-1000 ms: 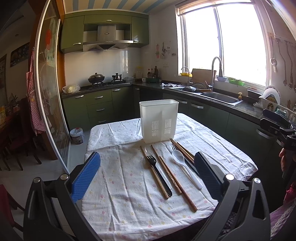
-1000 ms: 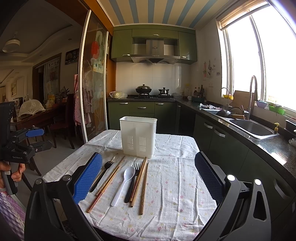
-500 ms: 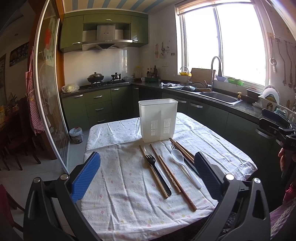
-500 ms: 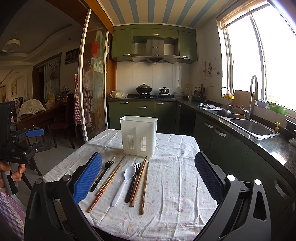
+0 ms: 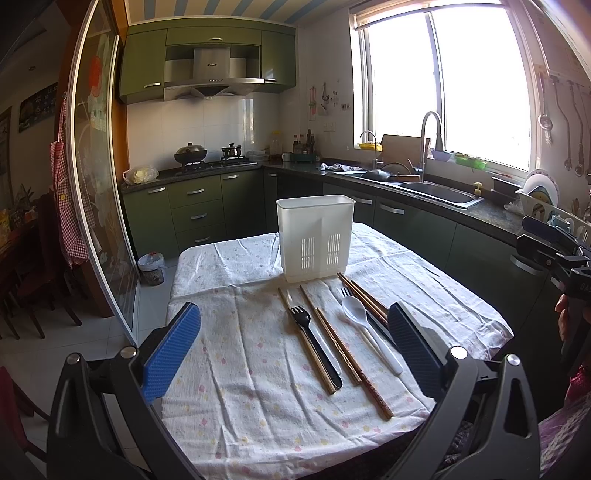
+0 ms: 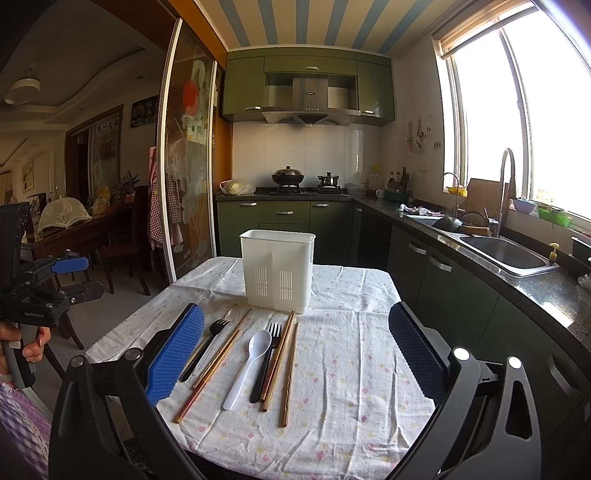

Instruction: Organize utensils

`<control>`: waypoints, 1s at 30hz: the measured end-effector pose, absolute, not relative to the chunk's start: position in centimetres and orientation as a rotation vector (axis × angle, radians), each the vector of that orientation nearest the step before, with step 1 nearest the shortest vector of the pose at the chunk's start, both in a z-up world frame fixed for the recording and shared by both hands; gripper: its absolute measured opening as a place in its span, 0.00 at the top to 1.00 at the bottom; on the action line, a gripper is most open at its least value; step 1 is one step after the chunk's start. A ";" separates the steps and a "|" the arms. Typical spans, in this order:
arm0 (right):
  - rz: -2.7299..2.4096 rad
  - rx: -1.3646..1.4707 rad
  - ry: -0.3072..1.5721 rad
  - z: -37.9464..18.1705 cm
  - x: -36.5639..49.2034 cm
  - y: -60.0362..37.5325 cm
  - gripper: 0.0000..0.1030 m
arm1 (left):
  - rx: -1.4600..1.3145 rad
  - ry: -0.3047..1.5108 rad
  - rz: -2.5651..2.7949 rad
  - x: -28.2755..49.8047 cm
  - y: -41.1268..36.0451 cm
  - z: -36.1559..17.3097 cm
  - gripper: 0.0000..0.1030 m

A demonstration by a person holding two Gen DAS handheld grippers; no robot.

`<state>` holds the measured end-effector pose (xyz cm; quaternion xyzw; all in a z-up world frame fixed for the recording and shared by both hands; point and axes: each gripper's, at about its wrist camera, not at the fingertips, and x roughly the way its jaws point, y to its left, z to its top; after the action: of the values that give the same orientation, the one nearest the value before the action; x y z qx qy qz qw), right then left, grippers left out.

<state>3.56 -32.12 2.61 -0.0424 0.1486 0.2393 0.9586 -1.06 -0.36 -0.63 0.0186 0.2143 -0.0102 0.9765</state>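
Room: a kitchen, with a dining room off to the side.
Cupboards (image 6: 284, 212): green, low and high.
Hood (image 6: 310, 107): shiny metal, over the stove (image 6: 306, 190).
Wall (image 6: 306, 151): white tiles.
Window (image 5: 443, 81): big, very bright.
Sink (image 6: 502, 251): metal, under the window.
Ceiling (image 6: 295, 22): blue and cream stripes.
Floor (image 5: 33, 354): pale tiles.
Door (image 6: 188, 166): glass, with flowers on it.
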 end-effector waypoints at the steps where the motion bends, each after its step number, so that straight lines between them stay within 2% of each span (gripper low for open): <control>1: 0.485 -0.086 0.302 2.6 3.6 -32.1 0.04 | 0.038 0.432 -0.021 -1.1 -0.4 -0.7 0.06; 22: 0.488 -0.085 0.307 1.9 3.4 -31.7 0.04 | 0.035 0.437 -0.022 -1.1 -0.1 -0.9 0.06; 30: 0.514 -0.081 0.347 -0.8 5.1 -30.3 0.04 | 0.044 0.493 -0.048 0.3 -0.2 -1.1 0.06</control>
<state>5.10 -30.27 -0.78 -0.0400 0.1706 0.2529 0.9515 0.32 -0.21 -1.12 0.0219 0.2441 -0.0240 0.9692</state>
